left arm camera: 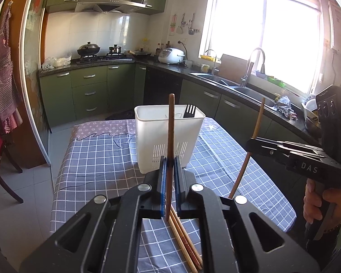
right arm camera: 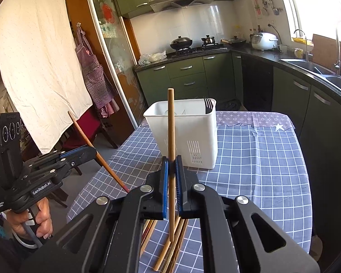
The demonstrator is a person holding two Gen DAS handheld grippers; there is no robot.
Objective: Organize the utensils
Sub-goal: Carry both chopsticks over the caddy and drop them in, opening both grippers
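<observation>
A green-cabinet kitchen, with the checked cloth of the counter [left arm camera: 97, 150] in front of me. On it, at the far middle, stands the white utensil holder [left arm camera: 156, 134], a black fork [left arm camera: 189, 111] already in its right compartment.

Both my grippers have a chopstick. The left gripper [left arm camera: 169, 162] has its jaws closed tight on a dark brown chopstick [left arm camera: 171, 122], held nearly upright just near of the holder. The right gripper [right arm camera: 171, 162] is likewise clamped on a lighter chopstick [right arm camera: 171, 122], also upright. Below the jaws, more loose chopsticks [right arm camera: 168, 245] lie on the cloth at the near edge, not yet picked up.

I judge the step in hand to be carrying these two into the holder. To do it well I would lift each stick until its lower tip clears the holder's rim, bring it over one compartment — ideally the same for both — and lower it straight before easing the jaws apart. Releasing too high risks a bounce out. I would take the arms one at a time, since the sticks are long and the grippers near each other.
</observation>
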